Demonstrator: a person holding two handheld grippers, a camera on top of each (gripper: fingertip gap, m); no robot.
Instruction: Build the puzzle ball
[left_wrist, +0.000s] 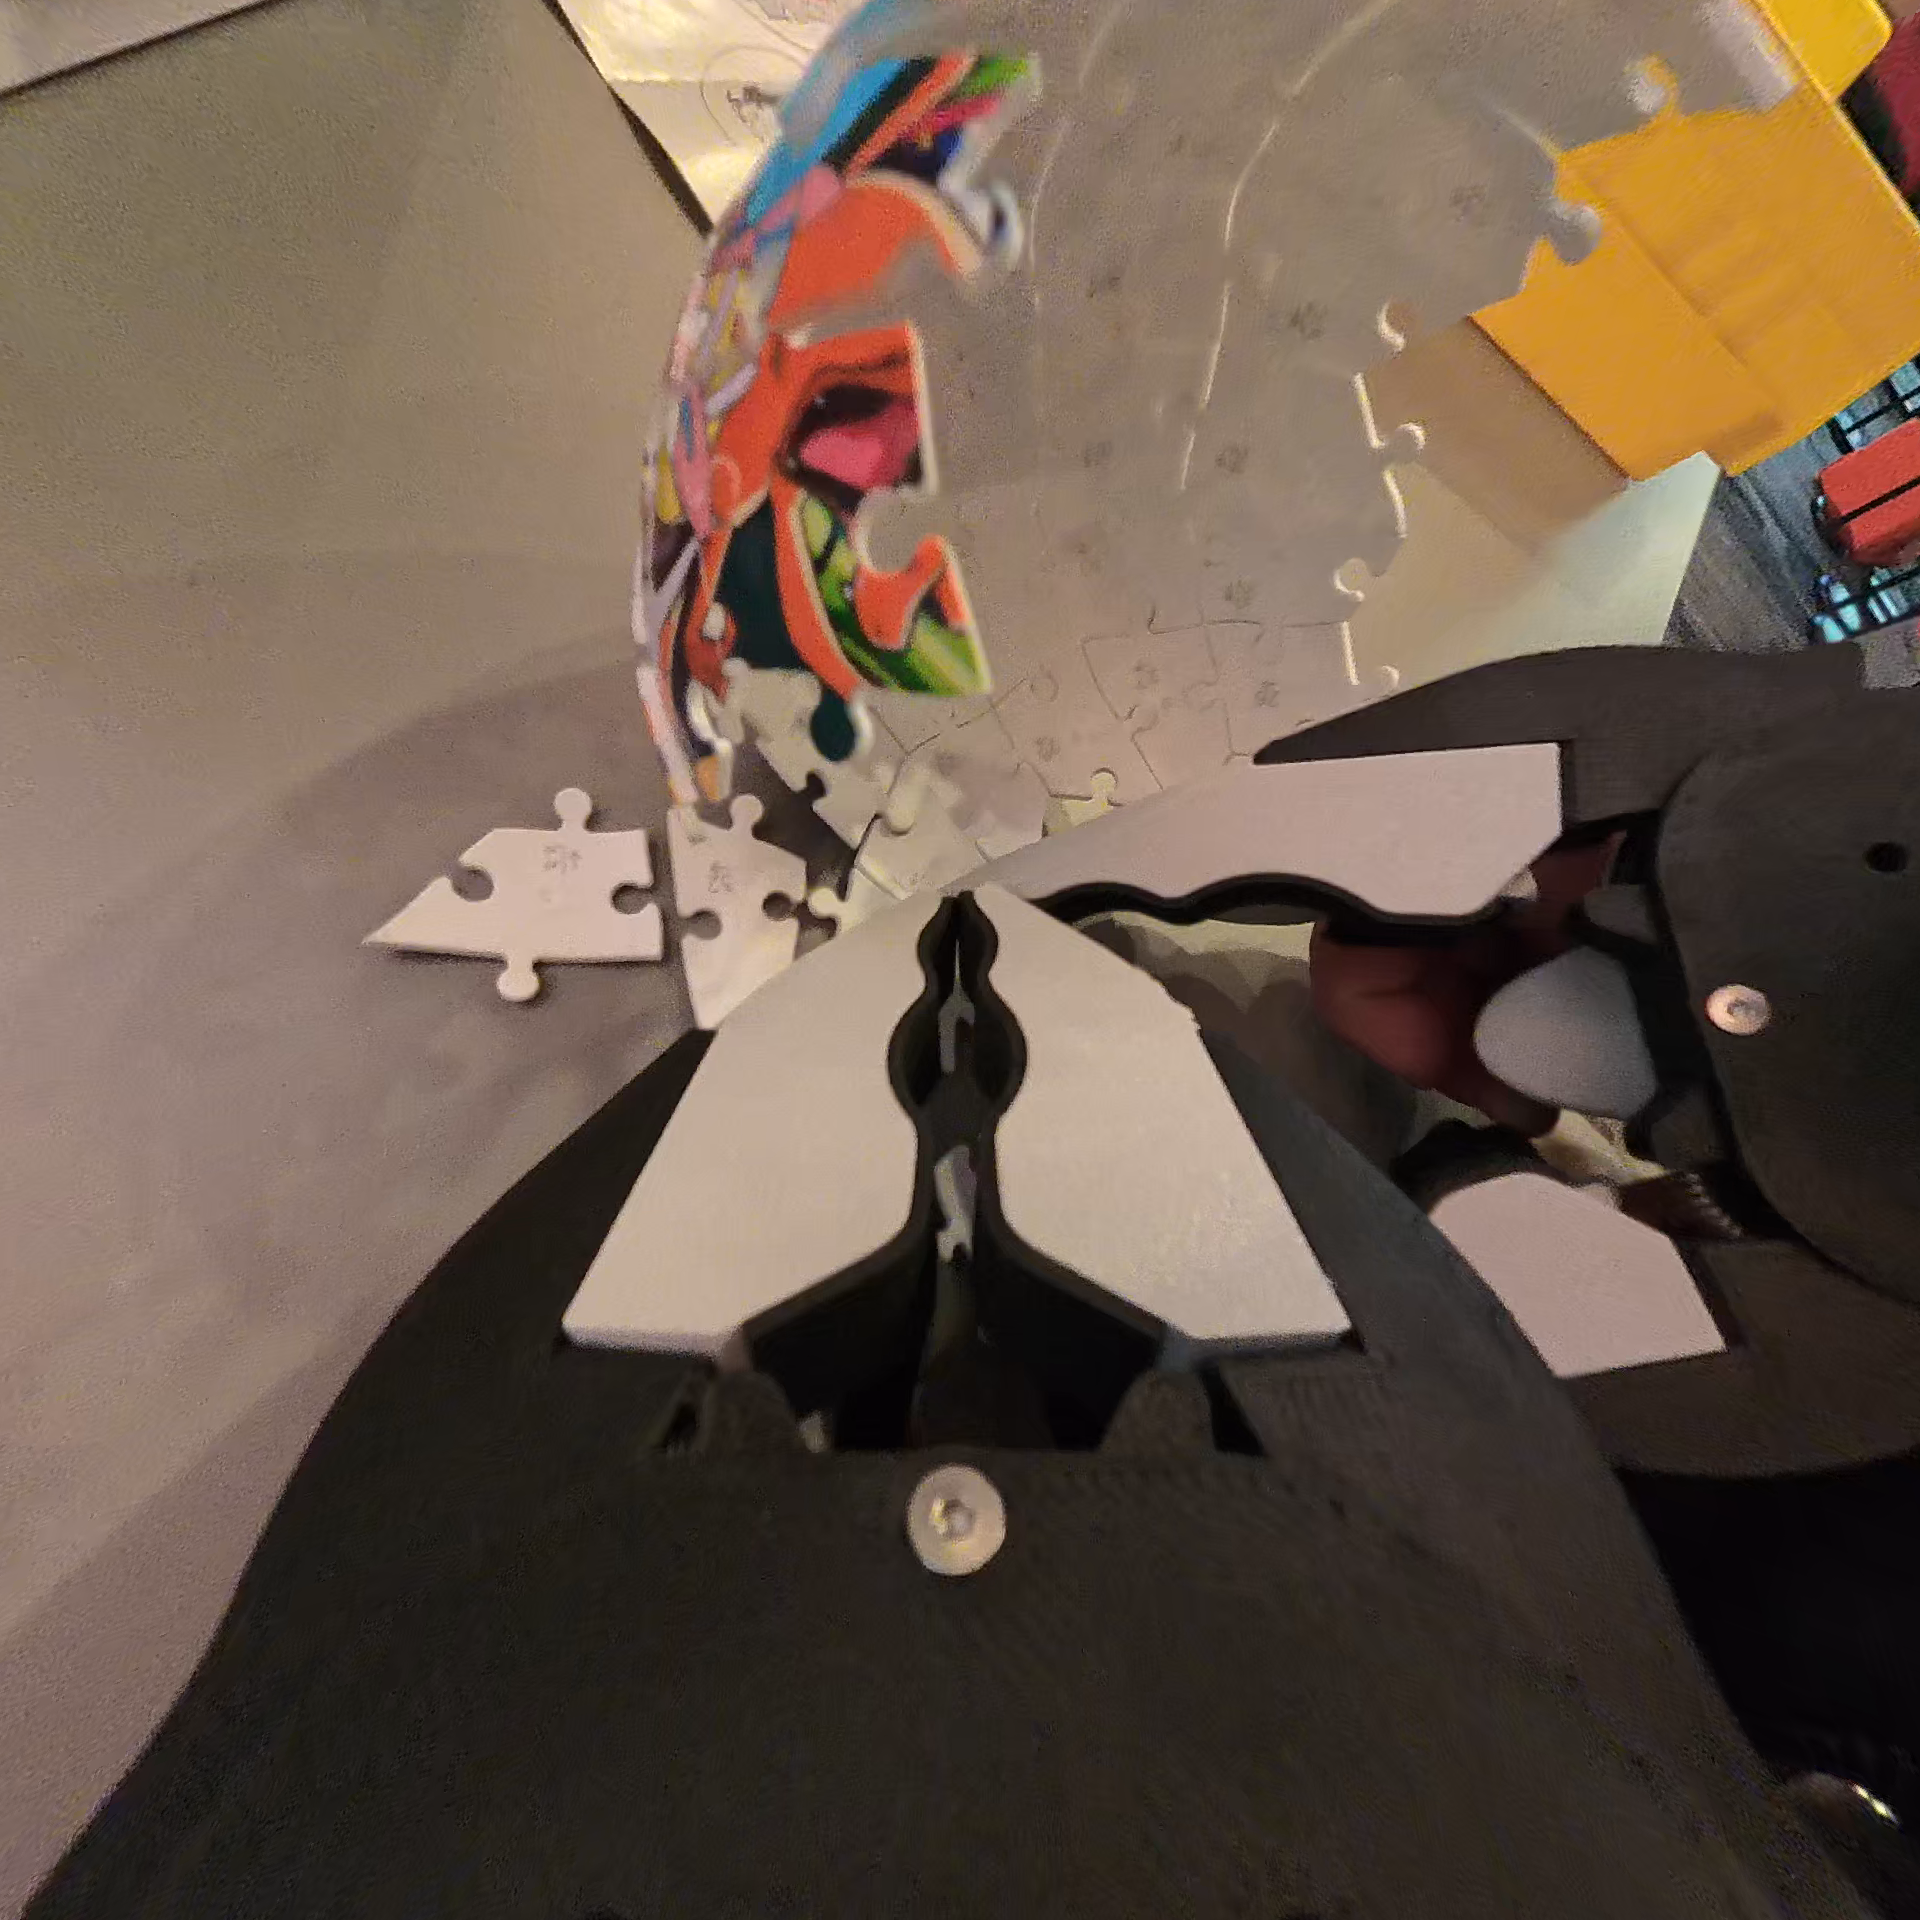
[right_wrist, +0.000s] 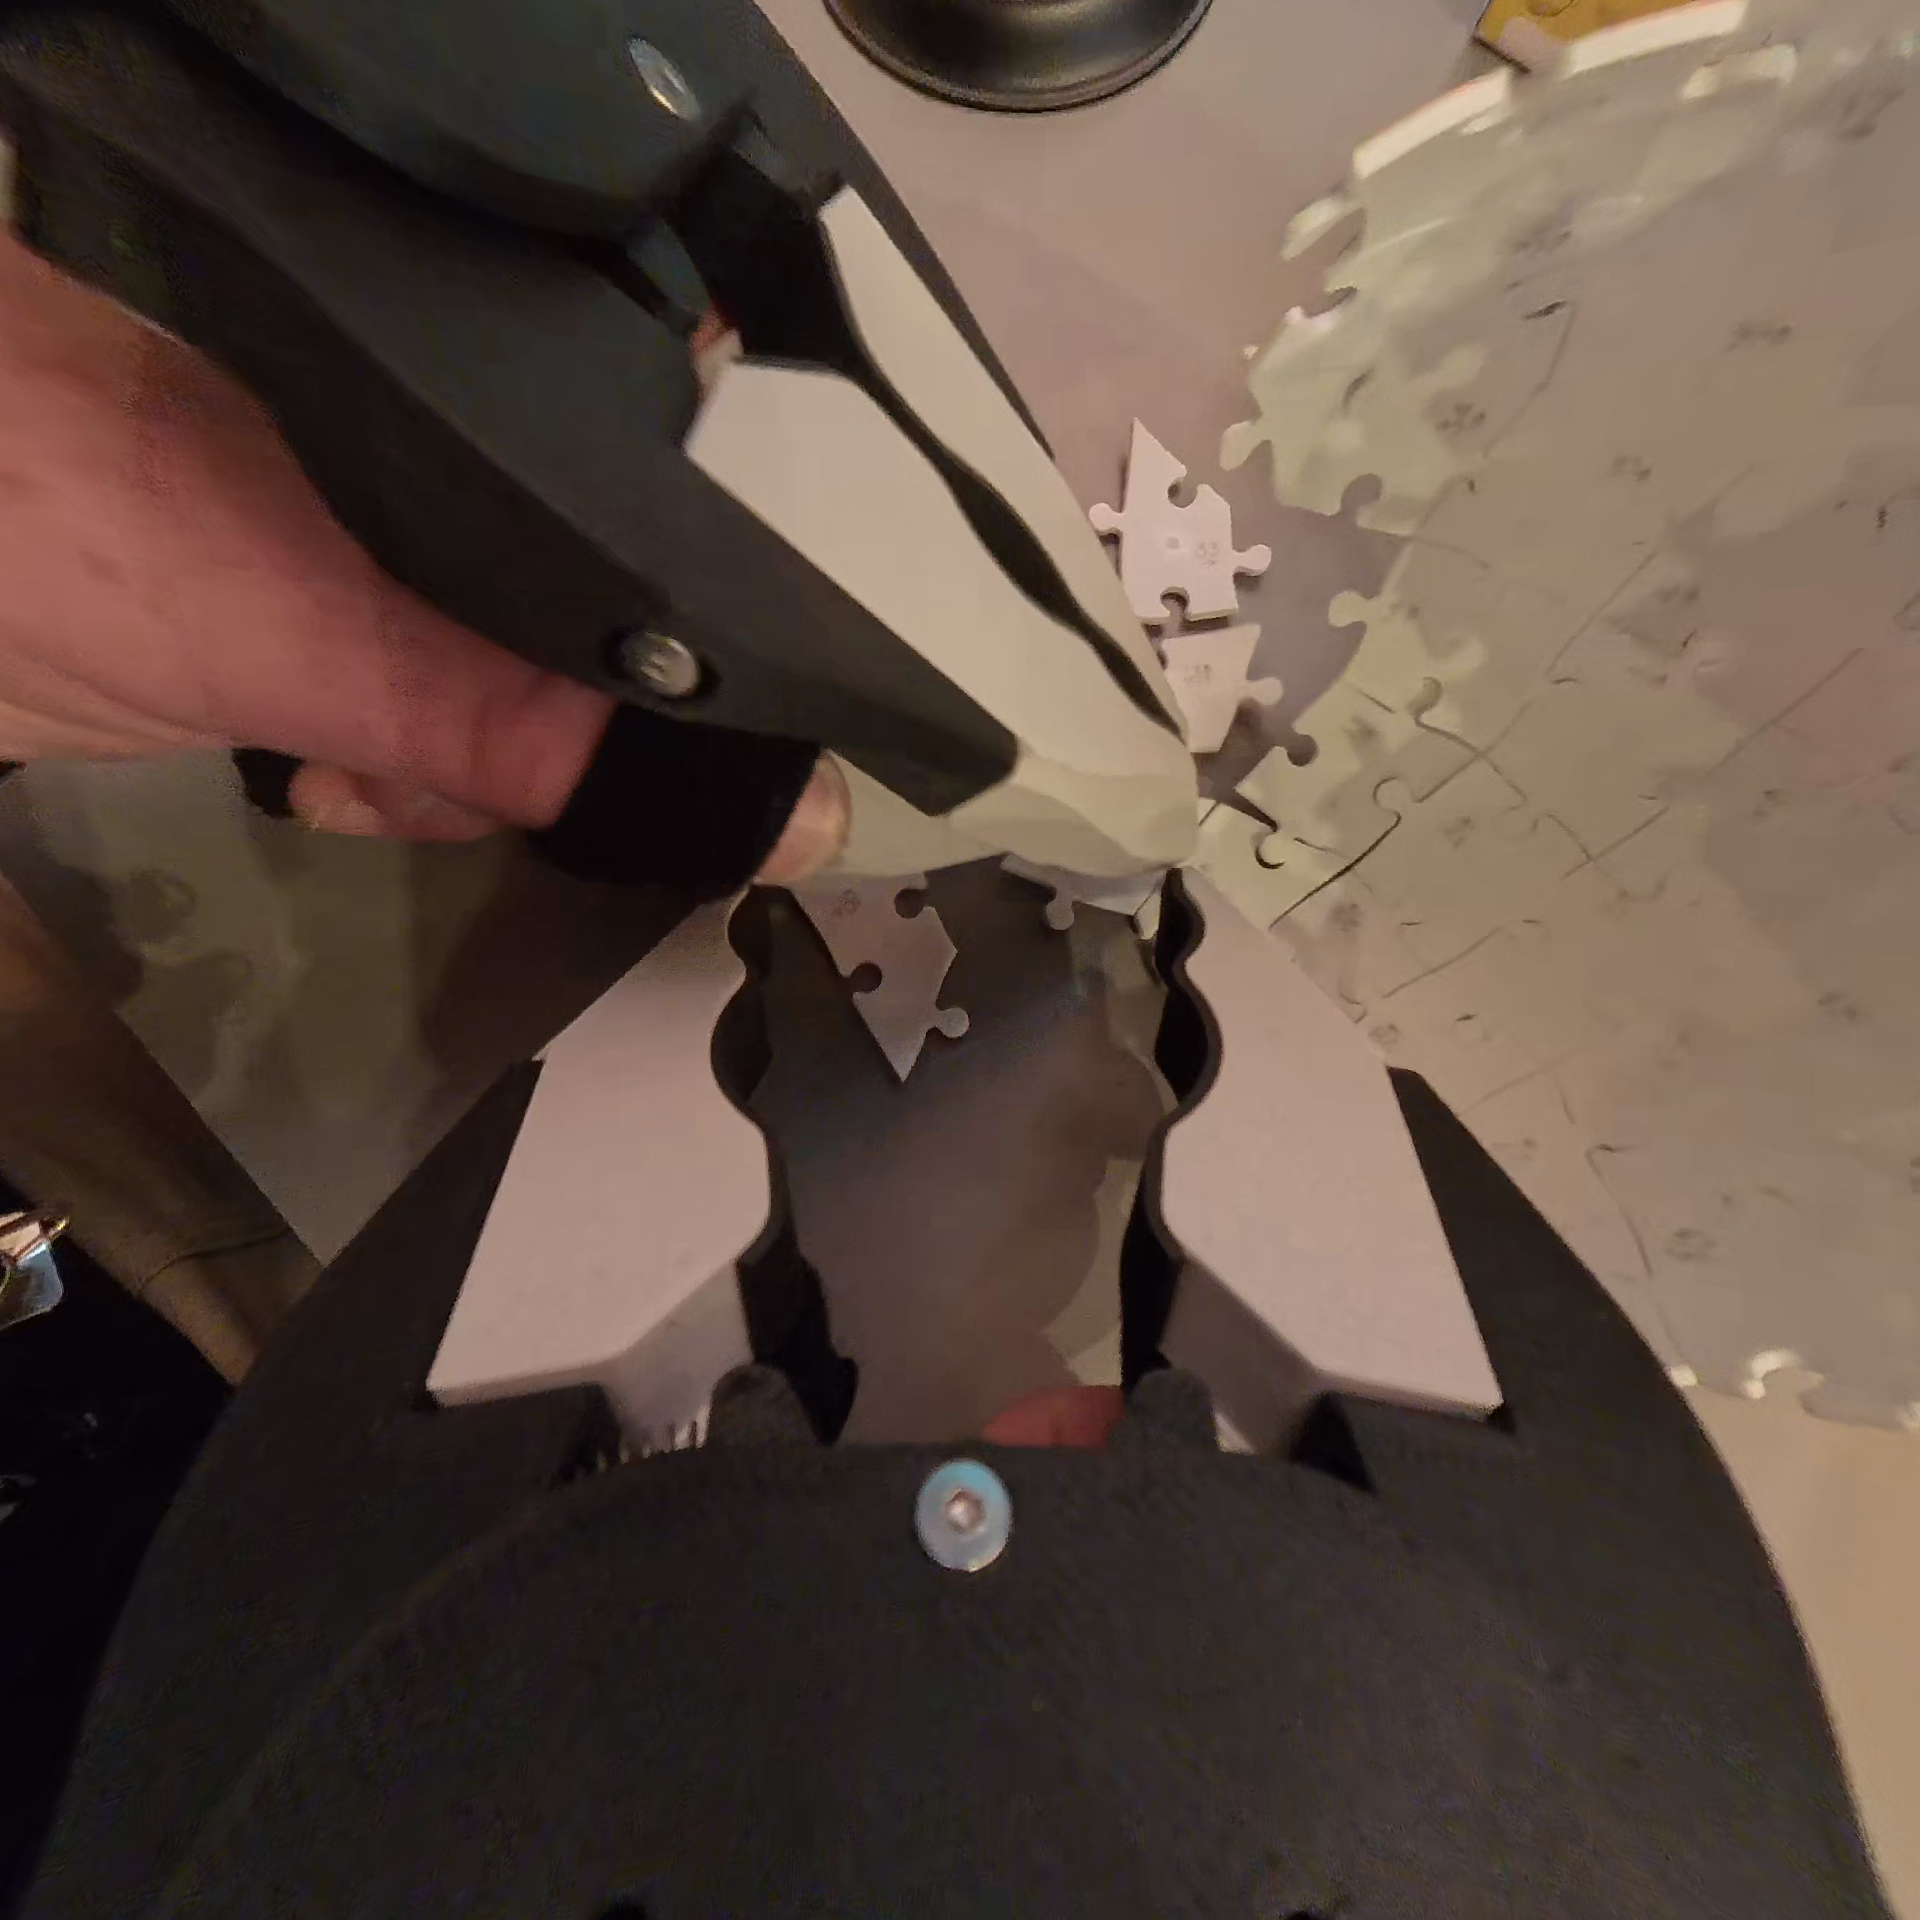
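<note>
The left claw has its fingers pressed together on a thin white puzzle piece, seen edge-on in the slot between them. The right claw is spread, with nothing held; its right-hand finger lies against the lower edge of the puzzle ball.

The puzzle ball is a partly built shell, held up above the grey worktop, printed side to the left and blank inner side facing the claws. What supports it cannot be told. Two loose pieces lie on the worktop just beside its near lower edge, and a third lies below the spread right claw.

Risks from here, as a judgement:
- The open shell is thin. Pressure from either claw may flex it and spring joined tabs apart.
- The pinched piece sits deep in the left claw, so little edge is exposed. It may enter its socket skewed.
- The two claws are crowded at one edge and may collide.
</note>
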